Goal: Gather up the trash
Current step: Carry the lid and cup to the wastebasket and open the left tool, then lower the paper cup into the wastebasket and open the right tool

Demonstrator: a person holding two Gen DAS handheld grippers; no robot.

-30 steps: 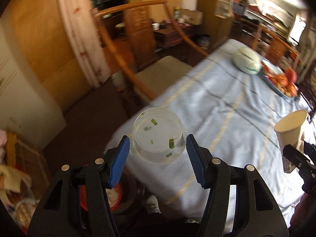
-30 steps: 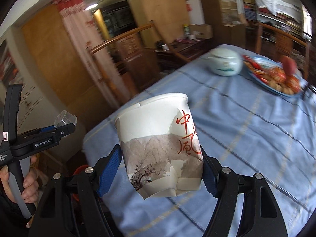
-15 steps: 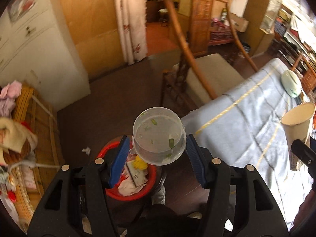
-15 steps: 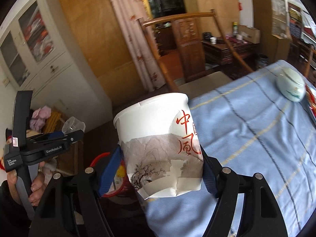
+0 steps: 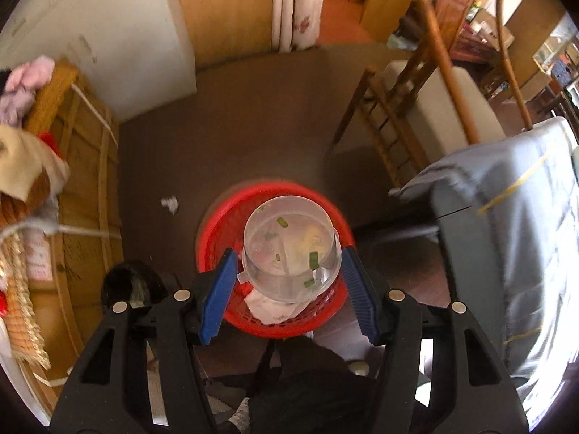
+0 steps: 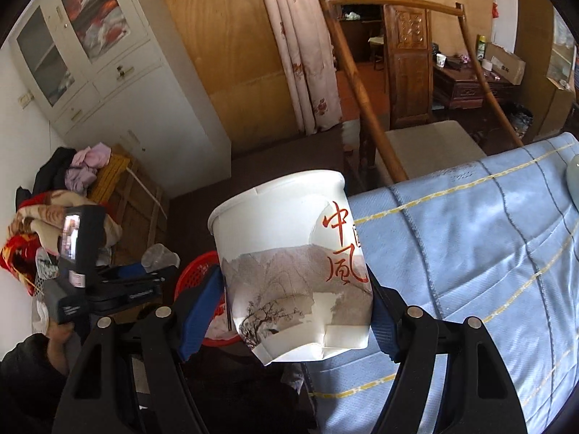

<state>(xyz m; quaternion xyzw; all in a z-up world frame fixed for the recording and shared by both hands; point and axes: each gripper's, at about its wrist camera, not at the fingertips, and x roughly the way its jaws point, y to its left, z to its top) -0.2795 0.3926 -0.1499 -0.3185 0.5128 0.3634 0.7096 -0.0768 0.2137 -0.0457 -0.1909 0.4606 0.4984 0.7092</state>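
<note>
Both wrist views have swung off the blue-clothed counter since a second ago: the left one, which then looked across the cloth, now looks almost straight down at the brown floor and a red basket standing on it, just off the counter's near corner.

The left gripper is clamped on a clear plastic cup, its blue pads pressed to the cup's two sides. Green scraps cling inside the cup, which hangs directly above the basket's mouth. White crumpled paper lies in the basket, and one small wad lies on the floor to the left of it.

The right gripper is clamped on a white paper cup printed with a grey landscape and red characters; the cup is tilted, its lower part creased. It hangs over the counter's left edge, with the red basket low to its left. Farther left in that view, a hand holds the left gripper's handle. A wooden chair stands at the counter's far edge.
</note>
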